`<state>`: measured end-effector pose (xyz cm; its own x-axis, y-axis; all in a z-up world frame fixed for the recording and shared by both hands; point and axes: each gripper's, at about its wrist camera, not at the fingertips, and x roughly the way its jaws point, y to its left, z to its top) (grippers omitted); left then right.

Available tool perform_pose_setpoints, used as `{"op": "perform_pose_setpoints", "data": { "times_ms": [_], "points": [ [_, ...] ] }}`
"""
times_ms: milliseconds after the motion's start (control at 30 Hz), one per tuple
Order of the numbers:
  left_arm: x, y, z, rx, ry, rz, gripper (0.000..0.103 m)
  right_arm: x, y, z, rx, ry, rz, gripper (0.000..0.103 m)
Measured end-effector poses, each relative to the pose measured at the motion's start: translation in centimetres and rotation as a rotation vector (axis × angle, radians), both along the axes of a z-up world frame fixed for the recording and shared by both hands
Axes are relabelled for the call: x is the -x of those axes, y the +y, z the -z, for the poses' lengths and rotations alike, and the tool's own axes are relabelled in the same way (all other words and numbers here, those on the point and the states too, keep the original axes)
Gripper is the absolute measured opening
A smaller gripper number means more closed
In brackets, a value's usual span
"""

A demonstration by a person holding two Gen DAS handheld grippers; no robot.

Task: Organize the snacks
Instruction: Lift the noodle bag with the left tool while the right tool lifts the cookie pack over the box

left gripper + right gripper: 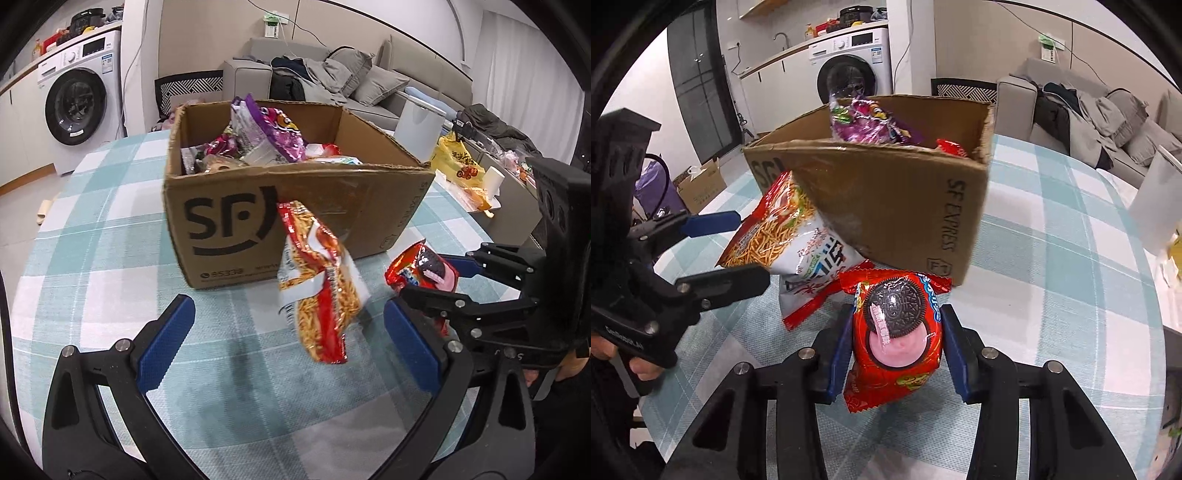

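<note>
A brown SF cardboard box (258, 206) holding several snack bags stands on the checked table; it also shows in the right wrist view (894, 199). A red and white noodle-snack bag (319, 280) leans against the box front, between my open left gripper's (291, 343) blue pads and apart from them; the same bag appears in the right wrist view (790, 236). My right gripper (894, 354) is shut on a red Oreo pack (897, 332), held just above the table by the box corner. The Oreo pack also shows in the left wrist view (421, 271).
The table has a teal and white checked cloth (110, 229). A white bin (419, 129), a yellow bag (458, 164) and a paper roll (493, 181) are at the right. A washing machine (77, 99) and a sofa (332, 74) stand behind.
</note>
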<state>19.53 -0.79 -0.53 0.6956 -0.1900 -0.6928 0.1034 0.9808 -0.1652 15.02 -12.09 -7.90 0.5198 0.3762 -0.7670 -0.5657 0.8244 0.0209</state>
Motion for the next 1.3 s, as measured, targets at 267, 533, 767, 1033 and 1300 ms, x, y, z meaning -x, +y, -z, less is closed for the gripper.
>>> {"op": "perform_pose_setpoints", "data": {
  "times_ms": [267, 533, 767, 1033, 1300],
  "points": [
    [-1.5, -1.4, 0.6, 0.039, 0.032, 0.043, 0.091, 0.1, -1.0, -0.9, -0.015, -0.013, 0.01, 0.046],
    [-2.7, -2.5, 1.7, 0.067, 0.071, 0.049, 0.055, 0.6, -0.8, -1.3, -0.022, -0.025, 0.013, 0.046],
    [-2.6, -2.8, 1.8, 0.072, 0.052, 0.064, 0.045, 0.9, -0.8, -1.6, -0.026, -0.031, 0.011, 0.046],
    [-1.2, -1.7, 1.6, 0.079, 0.036, 0.066, 0.04, 1.3, -0.6, -2.0, -0.042, -0.039, 0.0, 0.046],
    [0.6, -1.1, 0.7, 0.073, 0.004, 0.068, 0.037, 1.9, -0.3, -2.9, -0.063, -0.056, -0.015, 0.046]
  ]
}}
